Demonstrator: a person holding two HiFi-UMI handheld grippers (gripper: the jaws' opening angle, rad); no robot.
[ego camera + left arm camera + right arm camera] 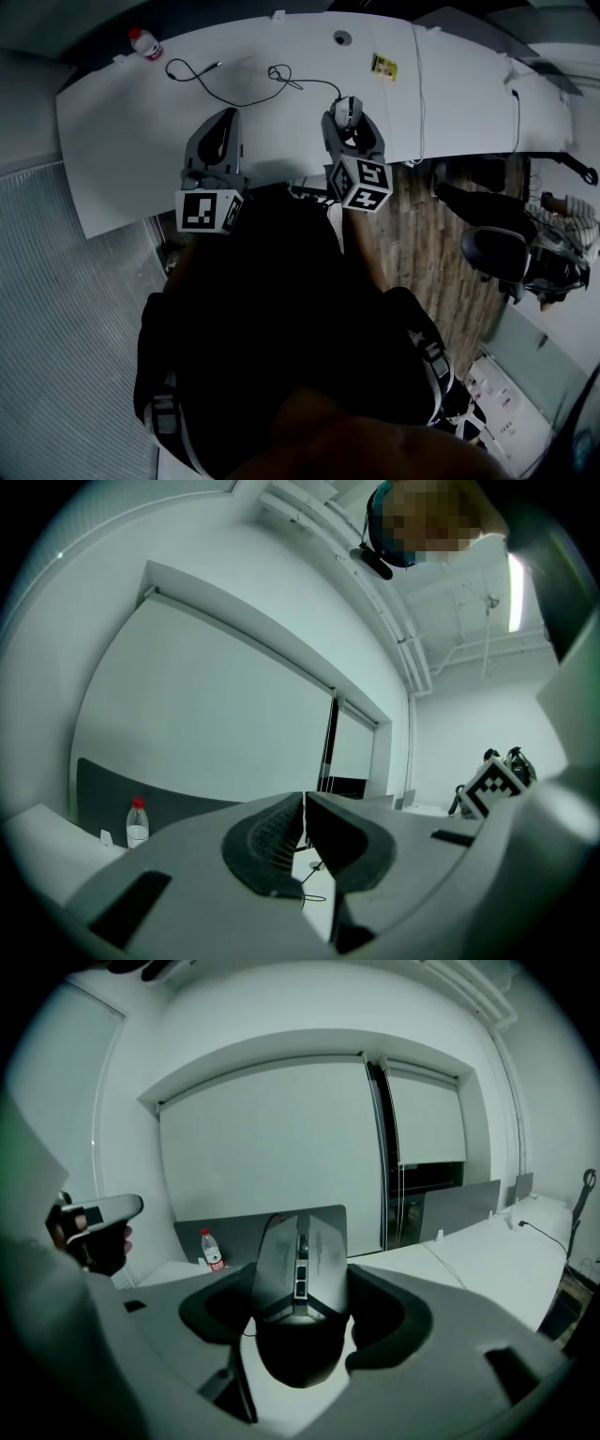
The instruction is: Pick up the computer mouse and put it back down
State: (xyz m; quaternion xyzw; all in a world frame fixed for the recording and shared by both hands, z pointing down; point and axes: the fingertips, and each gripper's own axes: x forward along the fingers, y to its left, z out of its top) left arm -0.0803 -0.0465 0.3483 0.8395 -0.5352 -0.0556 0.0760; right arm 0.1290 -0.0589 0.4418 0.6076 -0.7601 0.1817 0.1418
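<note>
A dark grey computer mouse sits between the jaws of my right gripper, which is shut on its sides over the white table near the front edge. In the right gripper view the mouse fills the gap of the right gripper, nose pointing away, held level with the room. Its black cable trails left across the table. My left gripper hovers to the left, apart from the mouse. In its own view the left gripper is shut on nothing.
A water bottle with a red cap stands at the table's far left corner. A yellow card and a round grommet lie at the back. An office chair stands on the wooden floor to the right.
</note>
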